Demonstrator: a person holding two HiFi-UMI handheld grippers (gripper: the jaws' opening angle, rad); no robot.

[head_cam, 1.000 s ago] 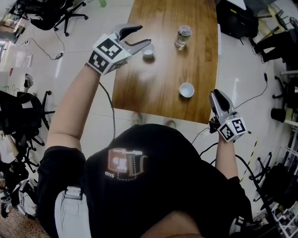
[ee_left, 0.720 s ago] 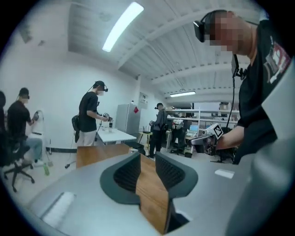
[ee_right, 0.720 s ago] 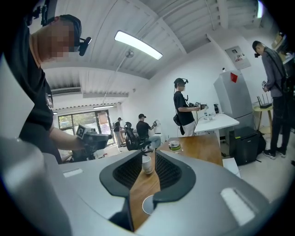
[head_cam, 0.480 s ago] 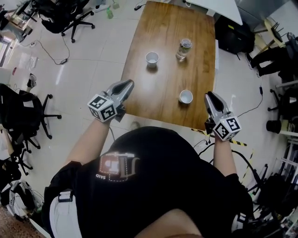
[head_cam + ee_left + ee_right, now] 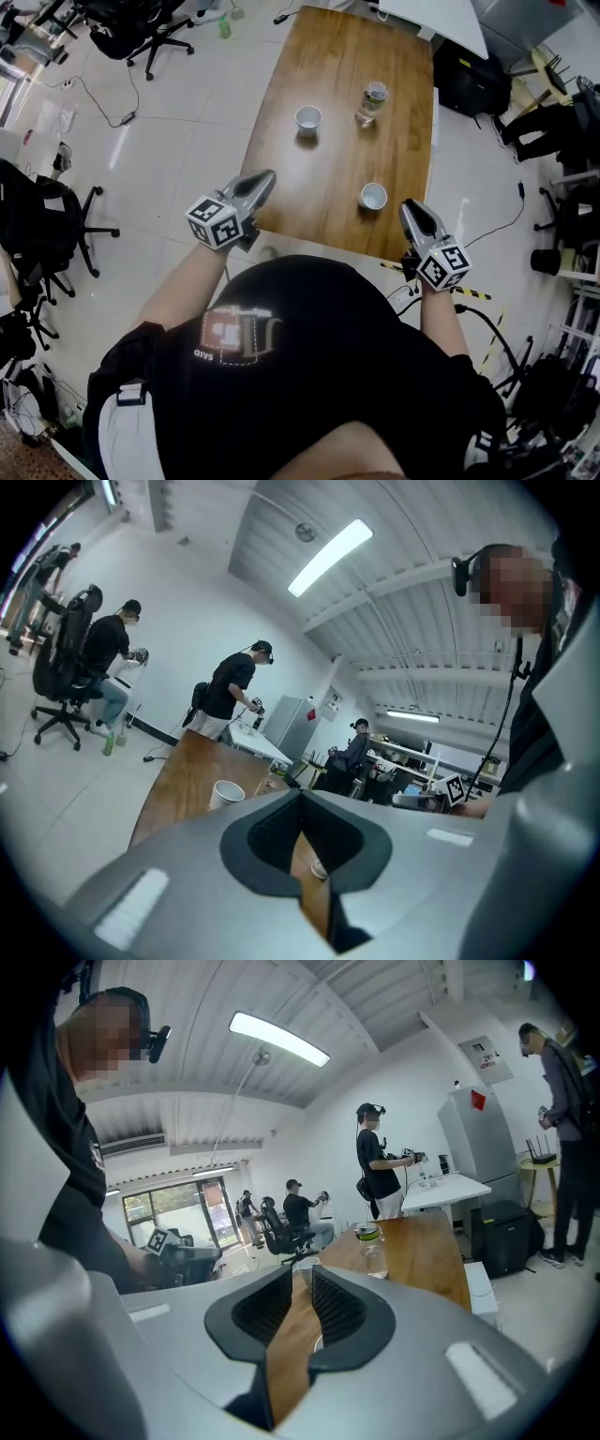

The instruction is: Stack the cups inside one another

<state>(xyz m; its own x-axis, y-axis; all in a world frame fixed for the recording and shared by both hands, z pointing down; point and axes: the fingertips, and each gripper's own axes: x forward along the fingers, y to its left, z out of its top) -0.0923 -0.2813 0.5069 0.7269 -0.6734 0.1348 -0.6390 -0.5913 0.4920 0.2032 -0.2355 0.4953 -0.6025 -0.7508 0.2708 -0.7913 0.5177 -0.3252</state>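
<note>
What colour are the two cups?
White, both the far cup and the near cup; clearest in the head view.

The head view looks steeply down from overhead, with the long brown wooden table at 12 o'clock. Both gripper views look low along that table from its near end, sharing its small white paper cup.

Ceiling strip lights flood the room with bright, even white light. The head view is sharp; the pale floor shows soft glare and the counter a dull sheen, with a short soft shadow beside the far cup. Both gripper views are fisheye: straight lines bow, corners fall black, and the nearest foreground looks soft.
</note>
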